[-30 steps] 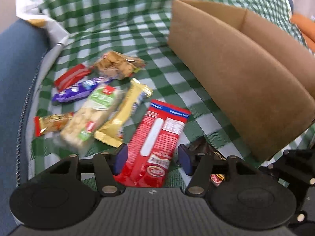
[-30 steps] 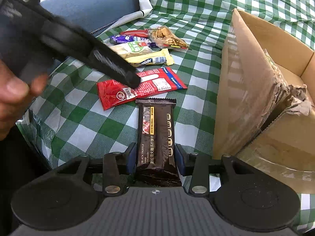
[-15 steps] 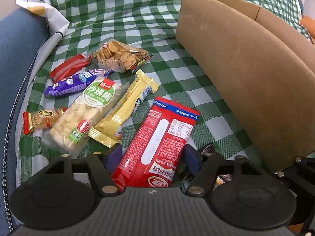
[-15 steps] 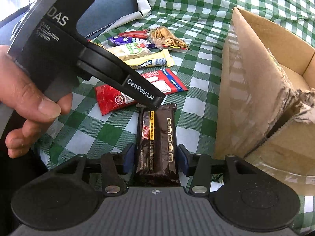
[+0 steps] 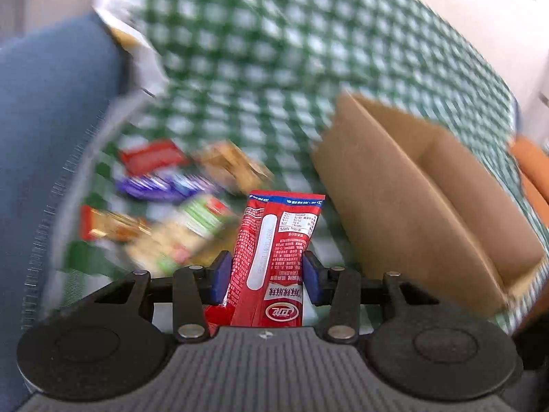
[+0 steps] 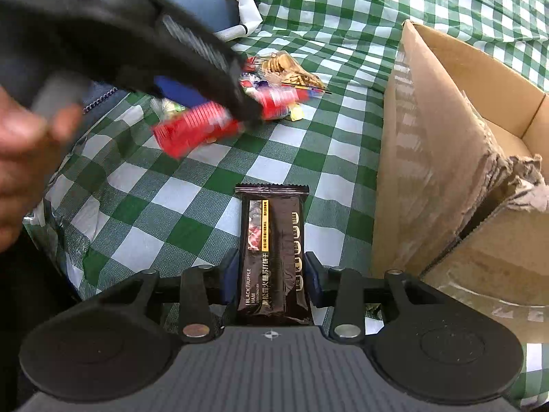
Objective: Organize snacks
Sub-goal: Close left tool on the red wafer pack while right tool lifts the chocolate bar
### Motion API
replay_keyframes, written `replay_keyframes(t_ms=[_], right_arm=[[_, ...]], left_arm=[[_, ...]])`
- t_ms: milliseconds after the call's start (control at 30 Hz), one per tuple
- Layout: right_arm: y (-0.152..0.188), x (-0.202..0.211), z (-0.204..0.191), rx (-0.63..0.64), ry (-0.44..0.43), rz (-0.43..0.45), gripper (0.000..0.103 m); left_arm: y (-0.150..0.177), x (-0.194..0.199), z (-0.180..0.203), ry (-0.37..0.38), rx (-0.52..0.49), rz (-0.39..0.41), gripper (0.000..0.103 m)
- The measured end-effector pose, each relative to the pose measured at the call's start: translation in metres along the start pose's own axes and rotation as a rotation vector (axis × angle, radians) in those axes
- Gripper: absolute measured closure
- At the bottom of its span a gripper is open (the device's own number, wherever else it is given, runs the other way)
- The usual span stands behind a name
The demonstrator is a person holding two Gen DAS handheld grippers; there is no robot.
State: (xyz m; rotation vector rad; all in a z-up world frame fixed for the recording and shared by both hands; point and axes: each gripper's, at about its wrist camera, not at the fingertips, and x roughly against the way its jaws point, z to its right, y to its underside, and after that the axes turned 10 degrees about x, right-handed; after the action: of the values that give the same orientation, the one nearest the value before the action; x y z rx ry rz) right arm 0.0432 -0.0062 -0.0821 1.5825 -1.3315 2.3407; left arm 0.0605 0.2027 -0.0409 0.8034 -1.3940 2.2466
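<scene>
Two hand-held grippers are shown over a green-and-white checked cloth. On the left, the left gripper is closing its blue pads on a long red snack packet, which is gripped between them and is lifted clear of the cloth. Behind it, blurred, a pile of other snacks lies on the cloth. At centre, the right gripper is narrowing its jaws on a dark brown black-truffle ham cracker bar, held by both sides. To the right, an open cardboard box stands on the cloth, beside both packets.
</scene>
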Motion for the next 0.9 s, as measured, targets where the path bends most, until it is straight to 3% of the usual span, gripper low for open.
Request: replay_keyframes(t_ms=[67, 133, 300, 567, 667, 900], right_arm=[[0.0, 0.0, 0.0, -0.002, 0.001, 0.001, 0.062], [0.001, 0.0, 0.0, -0.002, 0.001, 0.002, 0.062], [0.0, 0.0, 0.001, -0.009, -0.004, -0.001, 0.061], [-0.001, -0.003, 0.003, -0.031, -0.013, -0.003, 0.06], [-0.001, -0.004, 0.003, -0.034, -0.012, -0.002, 0.059], [-0.002, -0.005, 0.002, -0.029, -0.01, -0.001, 0.057]], left_arm=[[-0.001, 0.002, -0.008, -0.079, 0.048, 0.017, 0.054], [-0.001, -0.005, -0.014, -0.157, 0.085, -0.023, 0.053], [0.007, -0.029, -0.012, -0.227, 0.087, -0.144, 0.05], [0.011, -0.037, -0.004, -0.249, 0.057, -0.15, 0.044], [0.013, -0.035, -0.007, -0.243, 0.061, -0.155, 0.037], [0.014, -0.041, -0.004, -0.26, 0.025, -0.16, 0.037]])
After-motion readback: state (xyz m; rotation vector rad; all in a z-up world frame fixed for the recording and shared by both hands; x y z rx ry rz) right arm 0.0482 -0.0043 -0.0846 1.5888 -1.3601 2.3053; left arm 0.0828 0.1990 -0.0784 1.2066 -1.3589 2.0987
